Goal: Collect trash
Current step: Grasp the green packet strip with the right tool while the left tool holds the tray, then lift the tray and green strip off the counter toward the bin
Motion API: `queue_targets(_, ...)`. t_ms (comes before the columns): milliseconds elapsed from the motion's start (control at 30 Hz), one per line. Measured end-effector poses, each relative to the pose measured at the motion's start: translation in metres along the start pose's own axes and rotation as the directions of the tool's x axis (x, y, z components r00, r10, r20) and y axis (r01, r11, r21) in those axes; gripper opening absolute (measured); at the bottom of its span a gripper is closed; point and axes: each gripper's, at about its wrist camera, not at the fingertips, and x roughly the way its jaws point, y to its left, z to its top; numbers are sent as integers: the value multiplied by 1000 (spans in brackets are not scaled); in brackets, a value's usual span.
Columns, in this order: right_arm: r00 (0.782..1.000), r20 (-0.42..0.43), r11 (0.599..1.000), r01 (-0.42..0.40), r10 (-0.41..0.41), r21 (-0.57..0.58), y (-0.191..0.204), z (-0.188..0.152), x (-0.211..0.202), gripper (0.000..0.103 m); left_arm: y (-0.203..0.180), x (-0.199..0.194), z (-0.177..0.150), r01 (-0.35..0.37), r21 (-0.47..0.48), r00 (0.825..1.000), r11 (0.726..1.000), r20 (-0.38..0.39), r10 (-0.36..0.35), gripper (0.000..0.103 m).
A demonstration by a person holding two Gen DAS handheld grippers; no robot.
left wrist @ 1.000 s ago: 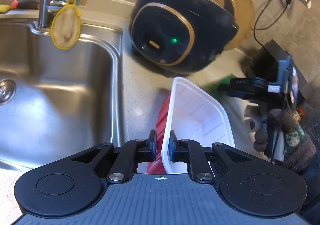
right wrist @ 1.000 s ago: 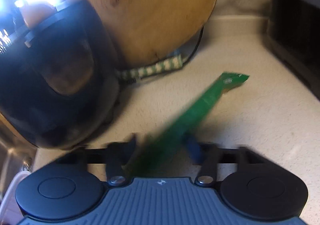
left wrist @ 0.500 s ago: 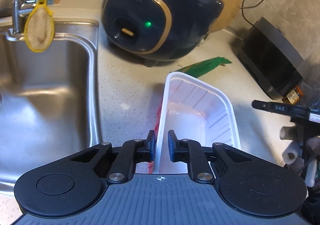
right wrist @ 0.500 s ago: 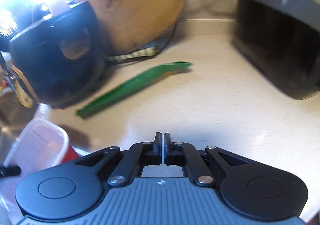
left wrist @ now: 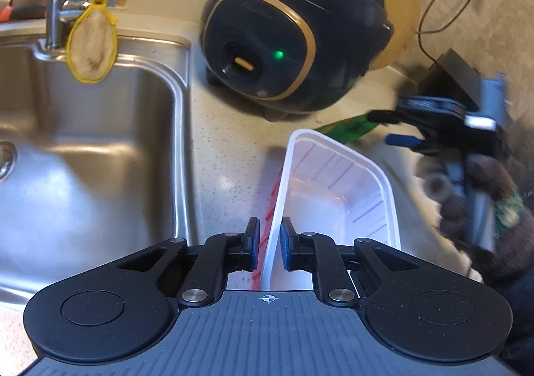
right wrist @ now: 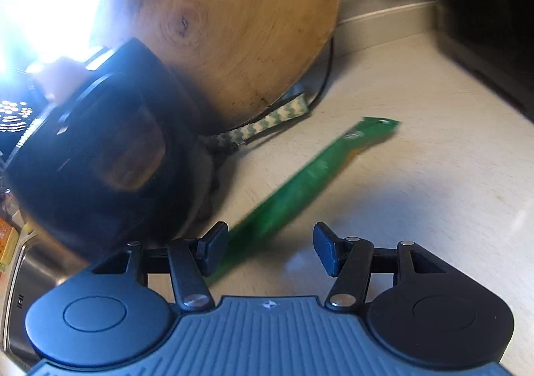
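Two hand-held grippers, one white plastic tray, one green wrapper. The left hand-held gripper (left wrist: 269,244) is clamped on the near left wall of the white plastic tray (left wrist: 337,189), one finger inside and one outside; red ribbing (left wrist: 270,205) shows along the tray's outer left side, though what it belongs to cannot be told. The right hand-held gripper (right wrist: 271,249) has its jaws apart, straddling the near end of the green wrapper (right wrist: 300,189), which lies flat on the tabletop (right wrist: 417,149) and runs diagonally away to the right. In the left wrist view the wrapper (left wrist: 347,126) lies just beyond the tray's far rim, with the right hand-held gripper (left wrist: 393,129) at its end.

The tabletop (left wrist: 227,155) is pale speckled stone. One stainless sink (left wrist: 83,149) is set into it at left, with one tap (left wrist: 56,5) carrying a yellow-rimmed scrubber (left wrist: 91,47). One dark rice cooker (left wrist: 287,42) with a lit green lamp stands behind the tray, one round wooden board (right wrist: 233,15) leaning behind it. One black appliance (right wrist: 484,25) sits at right.

Half a second earlier the right jaws were together and drawn back from the wrapper; they have since parted and closed in on it. The left grip on the tray is unchanged.
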Motion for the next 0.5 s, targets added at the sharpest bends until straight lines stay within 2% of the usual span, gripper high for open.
queue_targets(67, 999, -8, 999, 42, -42, -29, 8, 3, 19, 56, 1, -1, -2, -2, -5, 1000, 1000, 0, 2, 15)
queue_targets(133, 998, -29, 998, 48, -49, -52, 12, 4, 29, 42, 1, -2, -4, -2, -4, 1000, 1000, -3, 2, 15)
queue_targets(167, 999, -38, 998, 37, -39, -57, 13, 3, 29, 29, 1, -2, -4, -1, -5, 1000, 1000, -5, 1, 15)
queue_targets(300, 999, -29, 993, 27, -31, -112, 13, -6, 9, 12, 1, 1, -5, 8, -13, 1000, 1000, -12, -8, 15)
queue_targets(400, 999, -37, 991, 19, -24, -134, 4, -15, -11, 11, -1, 6, -2, 20, -10, 1000, 1000, -19, -20, 15)
queue_targets(500, 998, -38, 995, -43, 40, -91, -5, -16, -27, 10, -4, 12, 1, 33, -6, 999, 999, -32, -33, 15)
